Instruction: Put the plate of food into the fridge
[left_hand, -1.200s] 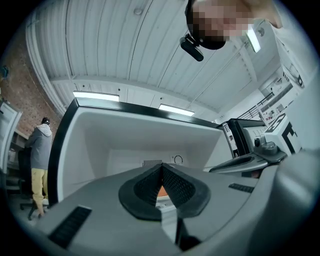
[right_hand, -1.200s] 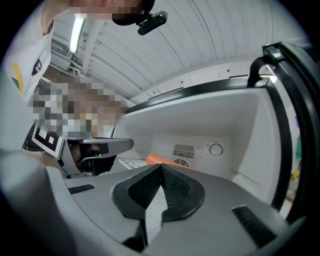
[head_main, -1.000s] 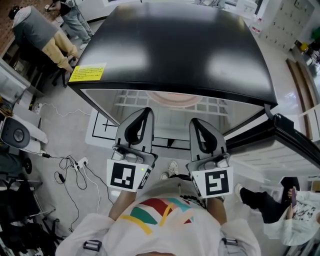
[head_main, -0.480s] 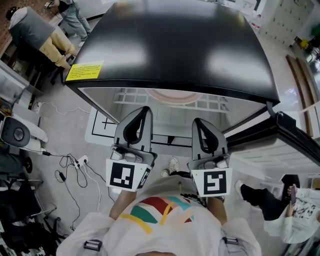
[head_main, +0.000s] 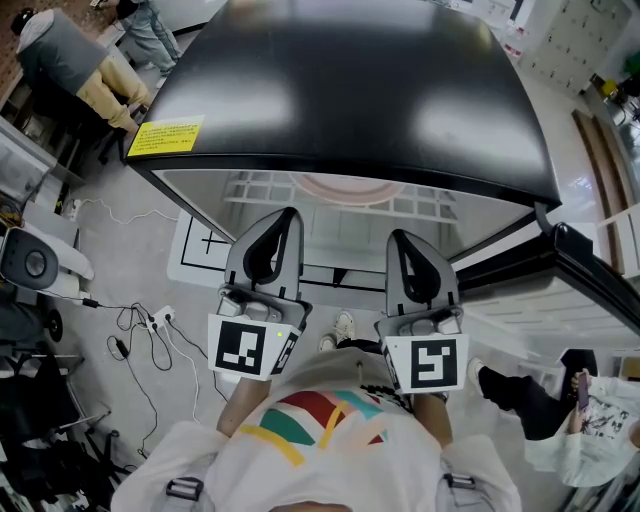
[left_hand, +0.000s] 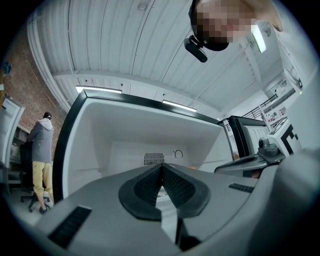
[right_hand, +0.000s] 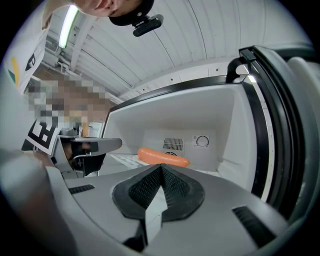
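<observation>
A pink plate (head_main: 345, 188) lies on the white wire shelf (head_main: 262, 192) inside the open fridge (head_main: 350, 90), mostly hidden under the black fridge top. In the right gripper view an orange sausage (right_hand: 163, 157) lies deep in the fridge, in front of the back wall. My left gripper (head_main: 288, 215) and my right gripper (head_main: 398, 238) hang side by side just in front of the opening, apart from the plate. Both are shut with nothing between the pads, as the left gripper (left_hand: 162, 167) and right gripper (right_hand: 161, 167) show in their own views.
The open fridge door (head_main: 590, 270) swings out at the right. Cables and a power strip (head_main: 155, 325) lie on the floor at the left beside a grey device (head_main: 30, 265). People stand at the far left (head_main: 85, 70); another person sits at the lower right (head_main: 560, 410).
The right gripper has edged slightly to the right. Nothing was taken hold of or let go.
</observation>
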